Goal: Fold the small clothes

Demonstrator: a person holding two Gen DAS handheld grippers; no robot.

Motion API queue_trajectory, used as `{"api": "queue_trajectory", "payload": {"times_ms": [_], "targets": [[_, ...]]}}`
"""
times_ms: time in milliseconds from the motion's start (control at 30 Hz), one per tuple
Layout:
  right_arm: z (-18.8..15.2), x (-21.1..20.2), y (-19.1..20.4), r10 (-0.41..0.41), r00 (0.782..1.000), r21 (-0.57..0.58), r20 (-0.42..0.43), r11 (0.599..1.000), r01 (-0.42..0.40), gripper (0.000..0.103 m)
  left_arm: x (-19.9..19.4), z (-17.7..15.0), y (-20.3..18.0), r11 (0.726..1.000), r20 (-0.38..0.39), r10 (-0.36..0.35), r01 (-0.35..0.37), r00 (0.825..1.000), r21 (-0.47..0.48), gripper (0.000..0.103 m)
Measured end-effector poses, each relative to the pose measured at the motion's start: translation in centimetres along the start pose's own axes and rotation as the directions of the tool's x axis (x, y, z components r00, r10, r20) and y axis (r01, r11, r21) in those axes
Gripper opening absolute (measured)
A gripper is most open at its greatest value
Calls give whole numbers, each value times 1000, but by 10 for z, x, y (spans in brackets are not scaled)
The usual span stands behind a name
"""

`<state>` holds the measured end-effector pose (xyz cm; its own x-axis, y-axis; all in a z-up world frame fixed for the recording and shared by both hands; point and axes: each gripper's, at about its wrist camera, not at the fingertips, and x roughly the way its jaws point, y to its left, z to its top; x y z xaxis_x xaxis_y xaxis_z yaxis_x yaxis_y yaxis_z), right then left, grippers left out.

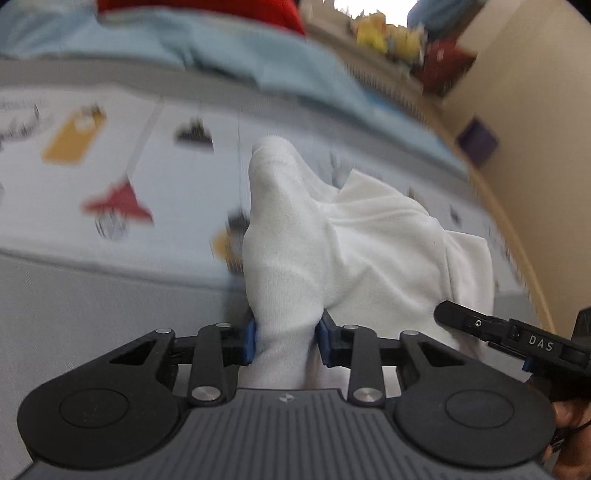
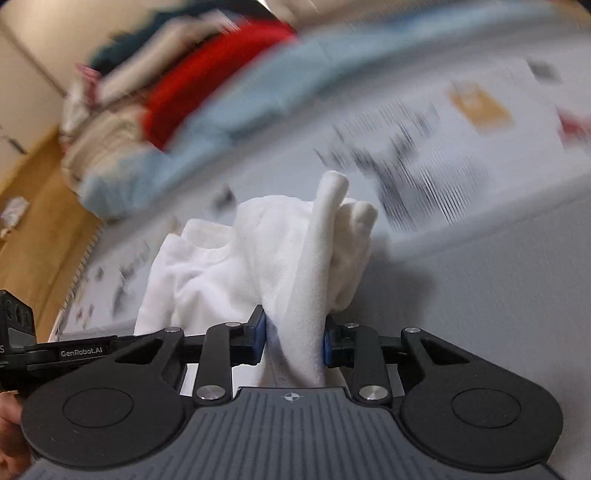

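Note:
A small white garment (image 1: pixel 373 240) hangs bunched between both grippers above a printed bedsheet (image 1: pixel 110 155). My left gripper (image 1: pixel 286 338) is shut on a thick fold of it, which stands up between the blue pads. My right gripper (image 2: pixel 293 339) is shut on another bunched part of the same white garment (image 2: pixel 229 258). The right gripper's black finger also shows at the lower right of the left wrist view (image 1: pixel 498 328), close beside the cloth. Both views are blurred by motion.
A light blue blanket (image 1: pixel 229 55) and a red garment (image 1: pixel 207 11) lie at the far side of the bed. A pile of clothes (image 2: pixel 122 122) sits beside them. A wooden floor (image 2: pixel 33 206) and a beige wall (image 1: pixel 535 122) border the bed.

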<state>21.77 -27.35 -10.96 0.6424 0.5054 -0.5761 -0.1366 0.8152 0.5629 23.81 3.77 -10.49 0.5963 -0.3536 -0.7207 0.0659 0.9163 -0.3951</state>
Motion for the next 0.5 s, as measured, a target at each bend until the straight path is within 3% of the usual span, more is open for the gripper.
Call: {"api": "queue_trajectory", "payload": {"times_ms": [67,133,200,300,367,400,433,467,500], "targets": [[6,0,2,-41,997,23,58,999,40,41,-8,4,7,998,46,43,-41,998,-38,49],[12,0,1,-119,990,37,71,992,117,42,-14,5,13,995,64,93,-90,994,-44,49],[13,-4,3,-148,985,13,83,989,147,44,-19,5,15,996,69,93,-93,993,-10,49],[4,-4,11,-79,997,-68,12,995,79,44,-16,0,9,997,28,72,-73,997,39,48],[-7,8,16,-117,989,-135,-90,985,104,43,-4,-7,11,991,-54,109,-104,993,83,48],[-15,19,15,-166,972,-173,-165,975,138,41,5,-16,14,986,-130,142,-129,981,104,48],[-23,26,12,-221,953,-207,-209,962,178,41,15,-26,16,973,-199,208,-181,958,143,52],[-30,32,7,-290,926,-241,-243,942,232,45,20,-34,16,963,-236,246,-210,940,169,57],[-35,34,3,-337,905,-255,-260,928,272,46,19,-37,17,962,-241,256,-220,936,164,57]]}}
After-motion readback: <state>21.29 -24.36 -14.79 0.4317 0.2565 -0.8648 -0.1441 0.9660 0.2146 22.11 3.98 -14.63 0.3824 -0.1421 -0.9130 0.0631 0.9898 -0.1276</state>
